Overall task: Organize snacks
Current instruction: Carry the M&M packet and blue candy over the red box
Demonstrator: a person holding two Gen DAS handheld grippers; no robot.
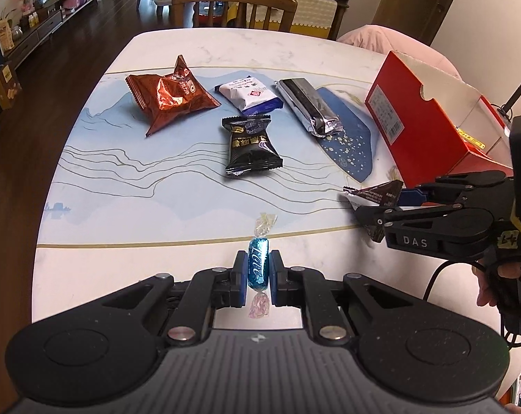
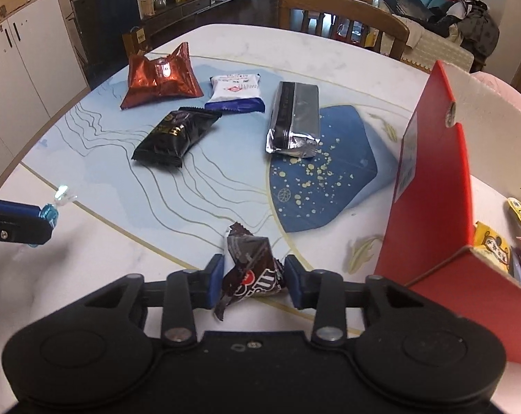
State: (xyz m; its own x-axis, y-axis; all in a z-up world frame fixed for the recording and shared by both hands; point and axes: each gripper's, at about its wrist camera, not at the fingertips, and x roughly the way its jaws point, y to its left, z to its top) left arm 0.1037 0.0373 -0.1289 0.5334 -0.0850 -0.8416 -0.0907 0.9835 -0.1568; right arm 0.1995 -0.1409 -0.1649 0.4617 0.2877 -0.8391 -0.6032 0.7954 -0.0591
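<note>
Left wrist view shows my left gripper (image 1: pixel 257 269) clenched on a blue twist-wrapped candy (image 1: pixel 257 266), held above the near edge of the table (image 1: pixel 88 258). My right gripper (image 2: pixel 254 277) grasps a brown chocolate packet (image 2: pixel 252 269) just left of the red box (image 2: pixel 433 186), which already holds some snacks. Farther across the table lie a black packet (image 1: pixel 252 145), a silver bar (image 1: pixel 308 105), a white-and-blue packet (image 1: pixel 248 95) and a copper-red packet (image 1: pixel 169 95).
</note>
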